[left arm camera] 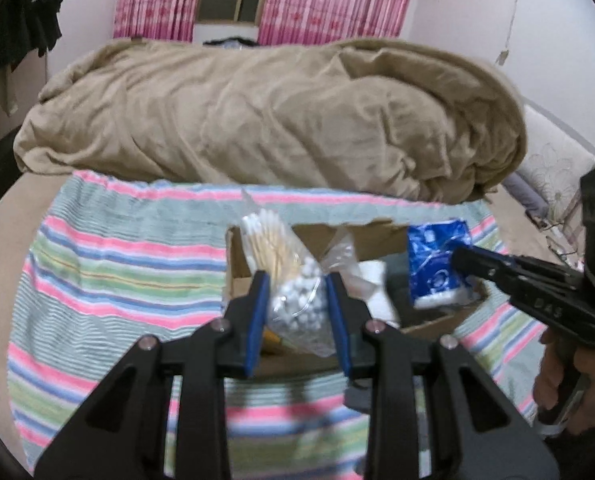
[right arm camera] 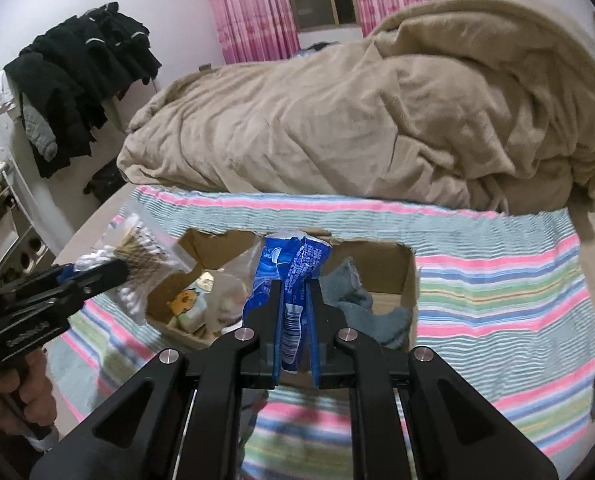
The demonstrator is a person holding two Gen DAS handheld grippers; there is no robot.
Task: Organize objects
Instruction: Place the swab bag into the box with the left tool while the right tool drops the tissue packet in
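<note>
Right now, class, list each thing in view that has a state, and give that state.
Left gripper: shut on cotton swab bag.
Right gripper: shut on blue tissue pack.
Cardboard box: open, holding items.
Beige blanket: bunched up.
Striped cloth: spread flat.

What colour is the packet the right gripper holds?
Blue with white print; the packet shows best in the right wrist view, pinched in the right gripper.

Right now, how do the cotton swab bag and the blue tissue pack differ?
The cotton swab bag is clear plastic showing its swabs; the blue tissue pack is opaque and printed. The left gripper holds the bag, the right gripper the pack. Both hang above the cardboard box.
</note>
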